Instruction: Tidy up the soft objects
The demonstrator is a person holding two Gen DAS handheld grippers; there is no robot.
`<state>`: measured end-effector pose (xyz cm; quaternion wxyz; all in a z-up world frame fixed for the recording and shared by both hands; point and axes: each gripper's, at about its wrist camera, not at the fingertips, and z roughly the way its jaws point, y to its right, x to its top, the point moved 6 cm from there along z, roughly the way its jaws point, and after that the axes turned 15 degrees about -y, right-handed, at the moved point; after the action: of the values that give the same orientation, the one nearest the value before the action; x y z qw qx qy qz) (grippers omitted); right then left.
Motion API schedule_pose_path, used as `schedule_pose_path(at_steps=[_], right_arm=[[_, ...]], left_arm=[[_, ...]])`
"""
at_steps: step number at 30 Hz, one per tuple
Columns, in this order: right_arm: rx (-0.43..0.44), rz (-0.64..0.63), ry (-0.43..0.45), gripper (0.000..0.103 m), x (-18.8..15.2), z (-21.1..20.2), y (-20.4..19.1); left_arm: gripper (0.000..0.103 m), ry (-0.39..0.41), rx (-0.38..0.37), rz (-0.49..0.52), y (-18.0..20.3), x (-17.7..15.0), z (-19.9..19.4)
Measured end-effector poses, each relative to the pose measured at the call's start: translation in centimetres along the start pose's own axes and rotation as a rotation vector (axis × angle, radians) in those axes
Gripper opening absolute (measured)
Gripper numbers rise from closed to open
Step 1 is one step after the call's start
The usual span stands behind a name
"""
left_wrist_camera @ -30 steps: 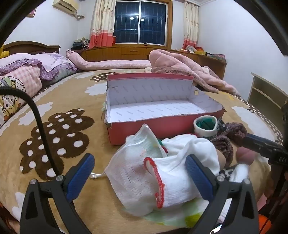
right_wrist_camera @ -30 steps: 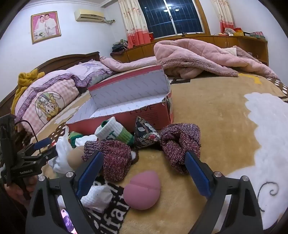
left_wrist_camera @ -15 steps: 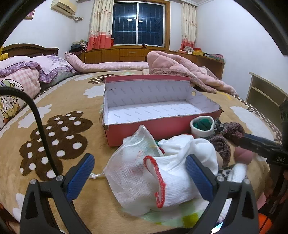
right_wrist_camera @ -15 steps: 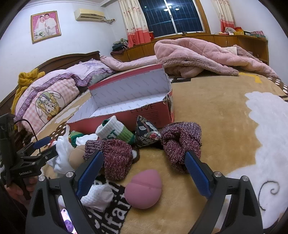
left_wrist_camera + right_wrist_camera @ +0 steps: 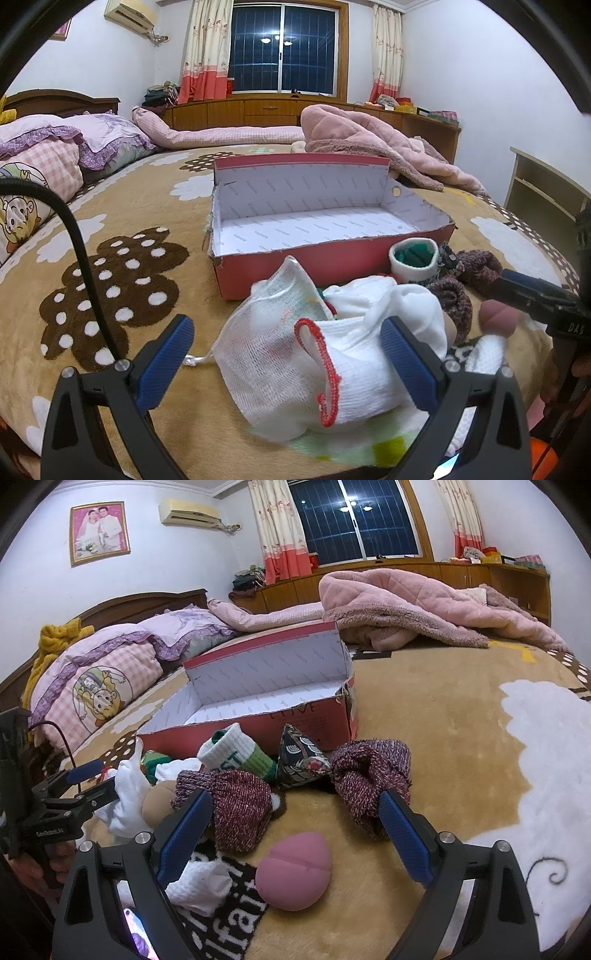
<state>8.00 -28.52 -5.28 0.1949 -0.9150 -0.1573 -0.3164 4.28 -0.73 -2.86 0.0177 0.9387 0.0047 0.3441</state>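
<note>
Bedroom walls are white, with a dark window [image 5: 282, 48] between curtains, and almost all the view is taken by the bed [image 5: 443, 738] under its tan blanket with brown and white flower shapes. On the far side of the bed lies a crumpled pink quilt [image 5: 417, 605], and pillows [image 5: 110, 664] are at the headboard.

In the middle of the bed stands the red box [image 5: 321, 218], open, white inside, with nothing in it. All the soft objects lie in one heap just in front of its near wall.

My left tool [image 5: 288, 354] has its blue fingers spread wide, and between them, low over the bed, sits a white mesh bag [image 5: 269, 354] with a white sock with red edge [image 5: 354, 354] leaning on it. I cannot tell if the fingers touch them.

My right tool [image 5: 295, 834] is also spread open and holds nothing. Between its fingers I see a maroon knitted hat [image 5: 240, 812] and, nearer to me, a pink round cushion [image 5: 293, 871]. A second maroon knit piece [image 5: 369, 775] is by the right finger. Behind them, touching the box wall, are a white and green sock [image 5: 236, 753] and a small dark patterned pouch [image 5: 301, 760].
</note>
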Motion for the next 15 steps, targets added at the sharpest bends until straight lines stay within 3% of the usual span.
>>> schedule_pose_path(at_steps=[15], right_arm=[[-0.007,-0.012,0.009,0.094,0.2,-0.05,0.05]], left_arm=[[0.103,0.008,-0.032,0.005,0.61,0.09,-0.32]])
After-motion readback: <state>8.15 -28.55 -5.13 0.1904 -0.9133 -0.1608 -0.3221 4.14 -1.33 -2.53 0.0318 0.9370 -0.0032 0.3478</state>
